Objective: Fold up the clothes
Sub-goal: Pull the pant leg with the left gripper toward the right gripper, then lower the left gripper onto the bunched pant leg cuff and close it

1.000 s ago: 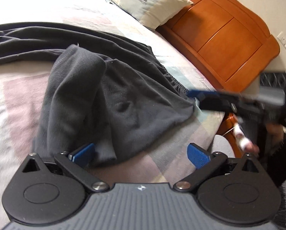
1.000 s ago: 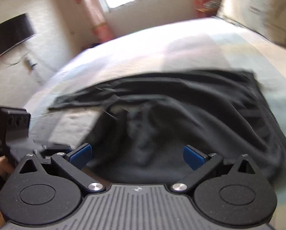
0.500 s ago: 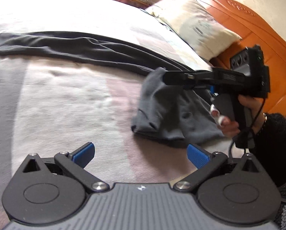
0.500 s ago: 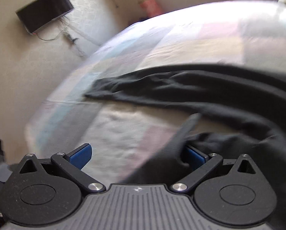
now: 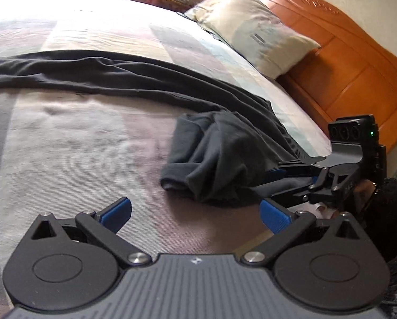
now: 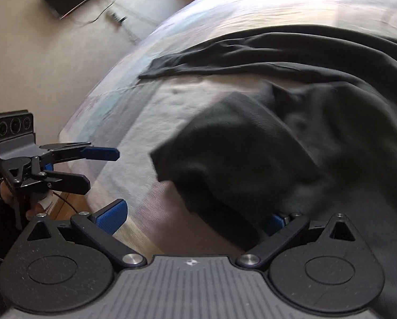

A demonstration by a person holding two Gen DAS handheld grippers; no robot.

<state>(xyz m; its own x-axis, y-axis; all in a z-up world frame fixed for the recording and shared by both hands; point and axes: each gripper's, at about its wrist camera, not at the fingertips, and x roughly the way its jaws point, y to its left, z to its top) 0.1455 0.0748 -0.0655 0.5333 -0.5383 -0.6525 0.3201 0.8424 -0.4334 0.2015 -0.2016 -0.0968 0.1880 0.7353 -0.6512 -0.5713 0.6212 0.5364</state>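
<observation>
A second ago the left tool [image 5: 195,214] sat right against the dark garment [image 5: 219,159]; now it has backed off toward 7 o'clock, fingers apart over bare bed [image 5: 65,133]. The right tool [image 6: 193,218], then facing the spread cloth from a distance, has come in at 3 o'clock, and the bunched fold now covers its right finger.

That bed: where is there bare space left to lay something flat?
The widest free patch is the pale patchwork bedspread, between the long dark grey garment and the open left hand-held gripper. It is crowded near the wooden headboard, where the bunched end, the cream pillow and the right hand-held gripper meet.
</observation>
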